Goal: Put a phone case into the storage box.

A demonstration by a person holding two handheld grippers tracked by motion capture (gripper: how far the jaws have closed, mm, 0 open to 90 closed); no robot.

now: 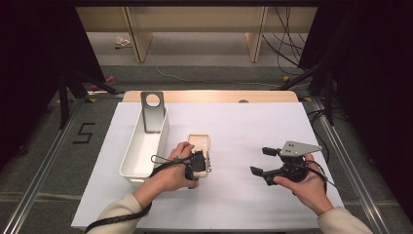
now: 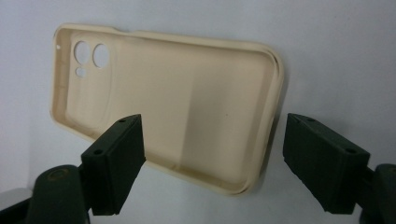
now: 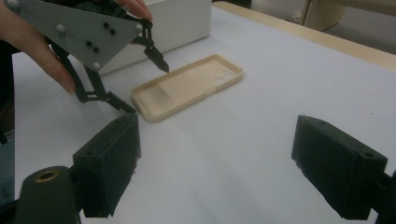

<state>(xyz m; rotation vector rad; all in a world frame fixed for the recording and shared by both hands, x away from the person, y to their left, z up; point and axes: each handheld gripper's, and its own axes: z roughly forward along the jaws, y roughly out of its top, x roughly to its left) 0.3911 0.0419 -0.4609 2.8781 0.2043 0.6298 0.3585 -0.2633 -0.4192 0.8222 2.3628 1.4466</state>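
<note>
A beige phone case [image 1: 199,142] lies inside up on the white table sheet, its camera holes at the far end [image 2: 187,93]. My left gripper [image 1: 199,165] hangs over the case's near end. In the left gripper view its jaws [image 2: 210,154] stand open, one over the case's inside and the other just outside its long edge, and neither presses on it. The right gripper view shows the same straddle [image 3: 144,86] around the case [image 3: 191,84]. My right gripper [image 1: 259,161] is held low over the sheet at the right, open with nothing between its jaws [image 3: 215,163].
A long white bin [image 1: 141,146] stands left of the case, with a grey metal bracket [image 1: 153,112] with a round hole leaning at its far end. The bin's wall [image 3: 182,18] is just beyond the left gripper. The white sheet [image 1: 243,122] covers the table to its wooden far edge.
</note>
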